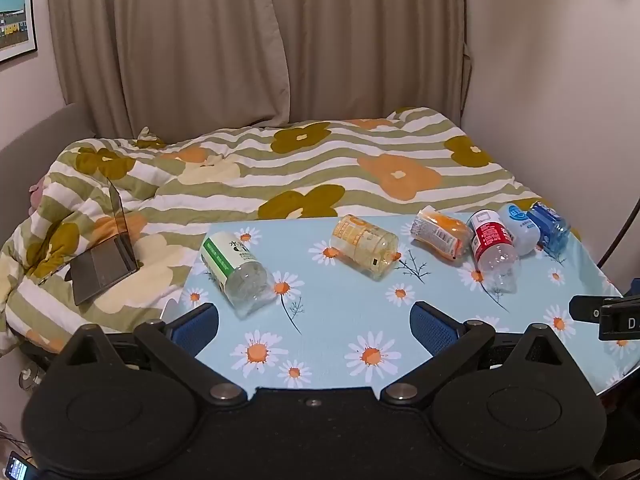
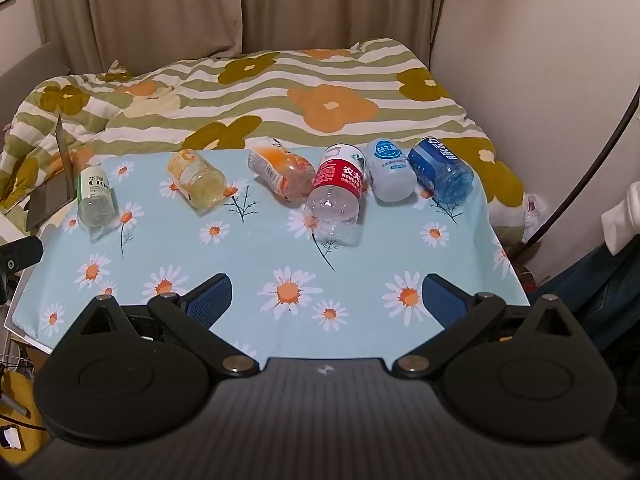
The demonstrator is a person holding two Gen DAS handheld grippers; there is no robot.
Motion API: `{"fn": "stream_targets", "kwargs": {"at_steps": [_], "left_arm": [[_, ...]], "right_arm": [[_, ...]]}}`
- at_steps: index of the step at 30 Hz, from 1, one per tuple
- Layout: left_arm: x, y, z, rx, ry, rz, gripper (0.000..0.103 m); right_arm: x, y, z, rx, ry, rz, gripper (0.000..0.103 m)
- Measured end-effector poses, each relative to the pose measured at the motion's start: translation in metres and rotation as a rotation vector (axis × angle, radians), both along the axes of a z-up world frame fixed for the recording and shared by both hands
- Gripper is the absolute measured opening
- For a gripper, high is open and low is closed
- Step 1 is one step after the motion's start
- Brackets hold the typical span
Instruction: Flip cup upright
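We had not yet begun: both our left gripper (image 1: 314,316) and right gripper (image 2: 326,300) hovered wide open, empty, while six cut-bottle cups lay sideways across the table (image 2: 248,248). Next, we judged, reach and grip the red-labelled cup (image 2: 336,196).

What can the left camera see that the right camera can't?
Only the left wrist view shows the framed picture clearly on the wall and the laptop's keyboard side.

Only the right wrist view shows someone's white sleeve at the right edge.

Both show six bottles lying on the daisy cloth, from the green bottle to the blue bottle, plus the flowery quilt.
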State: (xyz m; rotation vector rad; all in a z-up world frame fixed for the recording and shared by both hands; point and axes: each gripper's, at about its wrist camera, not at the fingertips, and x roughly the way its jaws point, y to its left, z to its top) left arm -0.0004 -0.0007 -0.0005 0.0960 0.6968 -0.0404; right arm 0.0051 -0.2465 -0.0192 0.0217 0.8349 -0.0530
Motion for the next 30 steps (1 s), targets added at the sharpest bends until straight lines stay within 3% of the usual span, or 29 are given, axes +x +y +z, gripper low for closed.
{"fn": "stream_targets", "kwargs": {"at_steps": [30], "left_arm": [[0.012,0.0,-0.008,-0.012,0.026,0.005,0.103]], "right_arm": [[0.003,0.005,-0.003,0.0,0.016,0.005,0.103]]}}
